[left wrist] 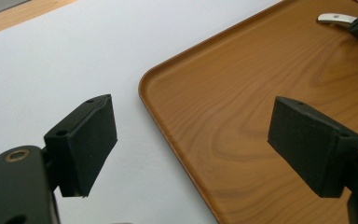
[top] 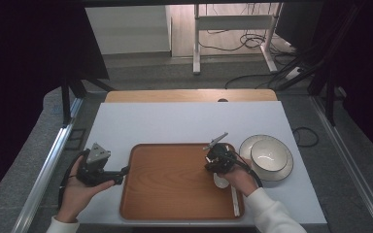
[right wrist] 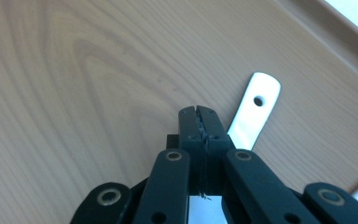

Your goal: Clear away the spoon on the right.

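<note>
A white spoon [right wrist: 257, 100] with a hole in its handle lies on the wooden tray [top: 165, 184], near the tray's right side. My right gripper [right wrist: 199, 114] is shut, its jaws pressed together right over the spoon. The handle sticks out past the right jaw, and I cannot tell whether the jaws touch it. From above, the right gripper [top: 216, 171] points down at the tray, with the spoon's white bowl [top: 221, 181] just below it. At the tray's left edge my left gripper [left wrist: 191, 135] is held still and open, empty, over the white mat [left wrist: 74, 56].
A white bowl [top: 269, 154] stands on a dark-rimmed plate [top: 282, 173] to the right of the tray. A thin white stick [top: 234, 200] lies along the tray's right rim. The white mat [top: 175, 121] stretches behind the tray, and the wooden tabletop [top: 165, 96] shows at the far edge.
</note>
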`<state>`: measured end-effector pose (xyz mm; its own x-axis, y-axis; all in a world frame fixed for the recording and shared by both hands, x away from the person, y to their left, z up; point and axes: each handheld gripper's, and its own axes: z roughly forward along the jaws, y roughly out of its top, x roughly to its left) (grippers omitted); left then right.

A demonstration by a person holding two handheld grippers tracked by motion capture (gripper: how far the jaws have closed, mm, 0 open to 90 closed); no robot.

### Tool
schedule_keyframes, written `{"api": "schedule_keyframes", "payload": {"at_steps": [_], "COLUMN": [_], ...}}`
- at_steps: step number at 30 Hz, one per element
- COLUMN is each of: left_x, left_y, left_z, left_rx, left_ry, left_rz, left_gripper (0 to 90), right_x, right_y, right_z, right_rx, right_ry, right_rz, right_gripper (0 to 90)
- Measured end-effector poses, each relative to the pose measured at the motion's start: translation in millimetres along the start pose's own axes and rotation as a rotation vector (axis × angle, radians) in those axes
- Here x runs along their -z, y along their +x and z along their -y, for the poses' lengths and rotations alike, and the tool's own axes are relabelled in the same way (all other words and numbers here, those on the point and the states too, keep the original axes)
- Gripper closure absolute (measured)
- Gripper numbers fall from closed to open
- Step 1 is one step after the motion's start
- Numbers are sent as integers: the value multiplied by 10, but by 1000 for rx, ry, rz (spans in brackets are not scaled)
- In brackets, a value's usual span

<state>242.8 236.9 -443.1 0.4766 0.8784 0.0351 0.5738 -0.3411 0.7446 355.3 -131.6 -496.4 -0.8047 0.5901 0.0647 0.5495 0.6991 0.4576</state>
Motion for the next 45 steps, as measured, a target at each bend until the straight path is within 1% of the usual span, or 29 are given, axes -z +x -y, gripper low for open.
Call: {"api": "schedule_keyframes", "payload": {"at_steps": [8,16,19,23,26,28,31,33,36,39,40,42,45], "left_x": [2,-2,3,7,4,2,1,-1,-1,-1,0,5,11], "left_y": [0,-2,-2,14,13,7,5,4,5,4,3,4,10], "left_z": [-1,-2,-4,1,1,-1,-2,-2,-3,-3,-3,-5,-6], "left_rx": [0,-1,0,0,0,-1,-1,3,3,3,3,2,4], "left_ry": [-1,1,-3,-1,-1,-1,-1,-4,-4,-5,-5,-6,-7], "left_rz": [0,0,0,-3,-2,-3,-3,-3,-3,-3,-3,-4,-7], "left_gripper": [149,149,149,149,149,149,149,149,149,149,149,149,149], "right_x": [26,59,102,286,456,568,720,818,957,1080,1116,1184,1295], "right_y": [-73,-89,-70,-47,-56,-77,-122,-159,-213,-282,-307,-358,-413], "right_z": [35,43,33,2,-4,7,44,83,158,249,283,353,457], "right_rx": [-40,-46,-39,-19,-18,-28,-30,-36,-46,-61,-67,-58,-61], "right_ry": [7,-4,-24,-98,-160,-191,-232,-260,-291,-303,-307,-306,-293], "right_rz": [28,25,28,23,12,1,2,-9,-14,-14,-10,-1,37], "right_gripper": [897,897,897,897,896,896,896,896,890,855,814,683,578]}}
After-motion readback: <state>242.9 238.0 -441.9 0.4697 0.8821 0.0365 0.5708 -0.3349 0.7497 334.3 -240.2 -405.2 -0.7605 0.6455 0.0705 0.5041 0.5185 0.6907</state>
